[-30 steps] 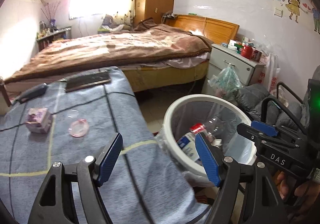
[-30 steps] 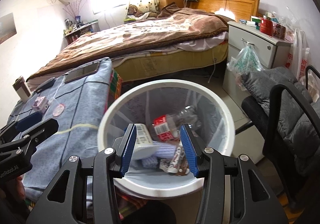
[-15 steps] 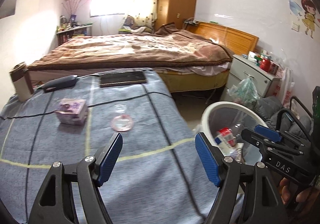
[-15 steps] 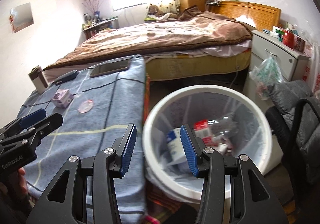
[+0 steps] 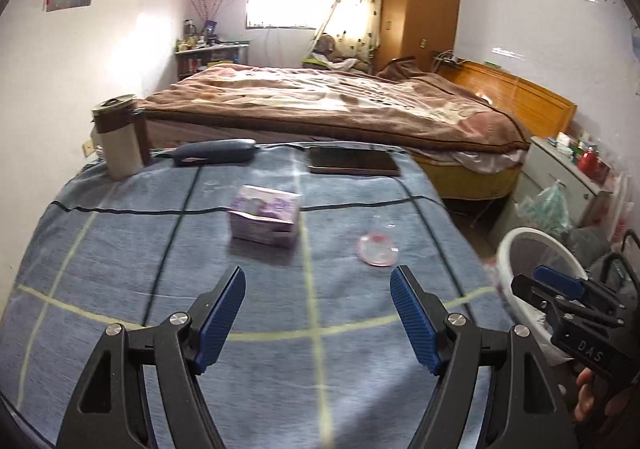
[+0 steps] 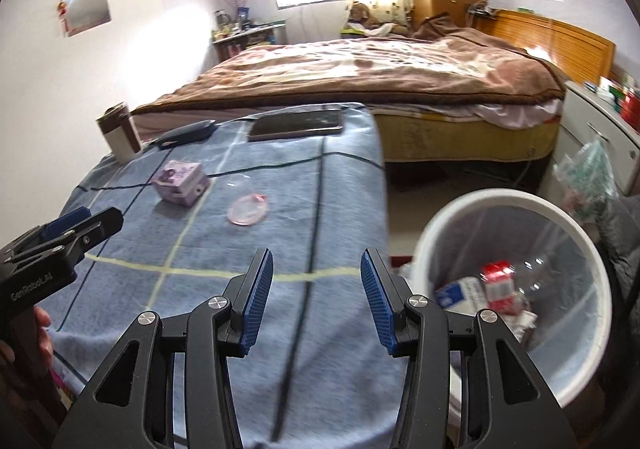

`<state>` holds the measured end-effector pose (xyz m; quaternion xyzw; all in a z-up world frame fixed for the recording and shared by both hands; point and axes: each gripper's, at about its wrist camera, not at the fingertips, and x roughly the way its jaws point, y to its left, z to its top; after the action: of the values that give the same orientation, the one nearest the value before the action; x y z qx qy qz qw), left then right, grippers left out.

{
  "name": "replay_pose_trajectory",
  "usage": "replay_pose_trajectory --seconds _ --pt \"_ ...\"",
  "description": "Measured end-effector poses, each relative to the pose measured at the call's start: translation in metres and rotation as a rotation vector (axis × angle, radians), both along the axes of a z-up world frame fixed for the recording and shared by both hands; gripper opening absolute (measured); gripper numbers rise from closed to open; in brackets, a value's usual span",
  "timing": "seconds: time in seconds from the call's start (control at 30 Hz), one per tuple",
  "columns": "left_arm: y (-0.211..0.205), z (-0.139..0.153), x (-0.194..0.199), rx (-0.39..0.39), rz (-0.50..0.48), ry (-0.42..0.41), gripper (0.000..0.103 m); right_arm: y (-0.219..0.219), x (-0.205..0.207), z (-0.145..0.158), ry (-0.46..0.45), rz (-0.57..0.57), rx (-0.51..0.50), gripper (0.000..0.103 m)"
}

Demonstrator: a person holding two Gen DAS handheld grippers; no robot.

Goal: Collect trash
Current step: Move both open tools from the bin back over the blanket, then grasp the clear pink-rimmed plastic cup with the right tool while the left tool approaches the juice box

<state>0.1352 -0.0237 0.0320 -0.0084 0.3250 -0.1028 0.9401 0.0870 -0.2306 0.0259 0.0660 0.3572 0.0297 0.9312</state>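
- Both my grippers have swung away from the white bin (image 6: 516, 205) and now face the blue-cloth table (image 5: 120, 269).
- Left gripper (image 5: 318, 315) and right gripper (image 6: 317, 299) gape, holding nothing.
- Done, I judge: a bottle and cartons lie in the bin.
- Left: the purple box (image 5: 265, 222) and pink plastic lid (image 5: 377, 249), both on the cloth.

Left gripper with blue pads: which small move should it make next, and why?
Probably forward and down toward the small purple carton. The left gripper is open and empty, the carton lies ahead on the blue checked cloth, and the white round bin already holds other trash.
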Motion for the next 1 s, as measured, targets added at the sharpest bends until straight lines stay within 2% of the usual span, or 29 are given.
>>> replay_pose_trajectory --seconds 0.1,0.23,0.53,0.73,0.87,1.0 --pt "0.013 -0.002 0.008 -0.022 0.011 0.019 0.077 0.011 0.008 -0.002 0.008 0.024 -0.005 0.05" --pt "0.025 -0.007 0.018 -0.008 0.035 0.034 0.077 0.023 0.02 -0.004 0.019 0.048 -0.006 0.056" --pt "0.037 -0.014 0.046 0.032 0.055 0.064 0.077 0.045 0.055 -0.012 0.056 0.105 -0.011 0.057" --pt "0.043 -0.012 0.067 0.007 0.041 0.06 0.078 0.054 0.076 -0.019 0.083 0.13 -0.017 0.058" --pt "0.048 -0.018 0.085 -0.015 0.028 0.094 0.079 0.057 0.09 -0.023 0.103 0.131 -0.025 0.058" --pt "0.048 -0.024 0.097 0.011 0.037 0.109 0.079 0.056 0.097 -0.025 0.102 0.115 -0.024 0.058"
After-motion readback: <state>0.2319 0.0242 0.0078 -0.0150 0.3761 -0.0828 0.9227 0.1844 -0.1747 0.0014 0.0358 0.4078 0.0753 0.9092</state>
